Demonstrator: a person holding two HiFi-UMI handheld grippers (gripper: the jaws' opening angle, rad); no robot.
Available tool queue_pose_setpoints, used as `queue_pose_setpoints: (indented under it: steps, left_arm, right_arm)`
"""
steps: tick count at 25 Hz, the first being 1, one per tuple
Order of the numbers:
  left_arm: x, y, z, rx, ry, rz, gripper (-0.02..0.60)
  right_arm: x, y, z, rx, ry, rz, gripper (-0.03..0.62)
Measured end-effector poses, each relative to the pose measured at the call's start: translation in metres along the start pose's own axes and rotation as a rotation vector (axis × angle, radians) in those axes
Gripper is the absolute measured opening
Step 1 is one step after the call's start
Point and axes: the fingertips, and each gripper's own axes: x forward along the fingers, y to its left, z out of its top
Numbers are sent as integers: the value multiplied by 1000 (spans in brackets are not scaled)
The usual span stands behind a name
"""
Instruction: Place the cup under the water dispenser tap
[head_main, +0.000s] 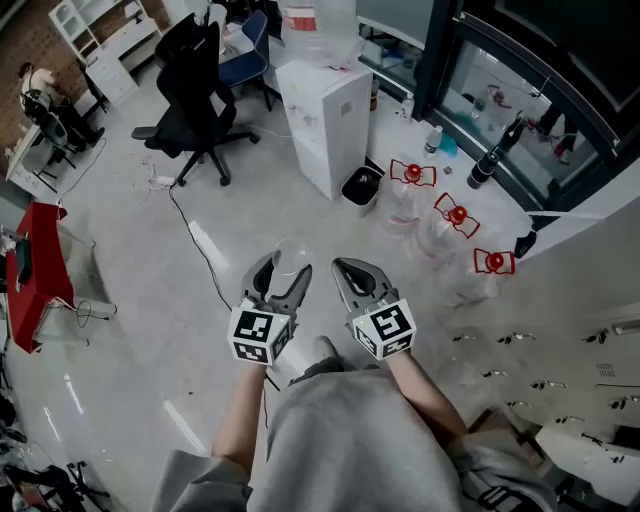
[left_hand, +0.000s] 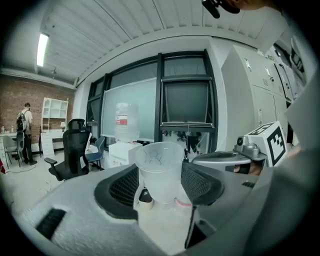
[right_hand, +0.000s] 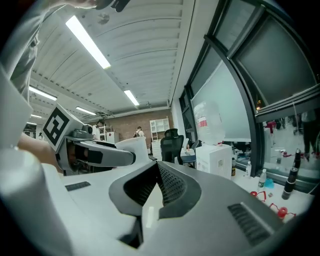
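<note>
Gripping a cup (left_hand: 160, 170) in my left claw (head_main: 285, 272), I have its jaws spread wide, their black, mesh-textured pads (left_hand: 123, 186) pressed on either side of it. The cup is thin, frosted translucent plastic, round at the rim and tapering toward its base, and it stands upright between the pads with its mouth above them. My right claw (right_hand: 157, 172) holds nothing: its curved grey jaws meet at the tips, the same dimpled black lining facing itself across a narrow wedge.

From the head view both claws sit side by side in front of me over a glossy pale-grey floor (head_main: 130, 300), each carrying a cube of square black-and-white markers. The water dispenser (head_main: 330, 115) is a smooth white box-shaped cabinet, well apart from the cup, with a clear ribbed bottle (left_hand: 126, 121) upended on top. Just beside its base stands a small black bin (head_main: 360, 186), and nearby clear water jugs (head_main: 405, 205) with red caps. A black office chair (head_main: 195, 90) stands to the dispenser's left.
</note>
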Motion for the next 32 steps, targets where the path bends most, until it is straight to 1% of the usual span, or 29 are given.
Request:
queue_pose_setpoints:
  steps: [7,13,18,22,32]
  left_arm:
    - [5,70,-11,-30,19,-18,264]
    - [25,105,-17,-56,34,-39,264]
    - [59,127,-15,-69,47,-50,264]
    - [90,149,-12,-60,55,-62,264]
    - [175,211,7,-78,93,-37,264]
  right_arm:
    - [68,18,-7,3,35,-4,11]
    - [103,7,-12,15,66,-25,11]
    - [135,-19,-12,26,71,-32,11]
    - [171,-47,-8,41,67,-34,11]
    - [257,-118,4,74,89,-4,11]
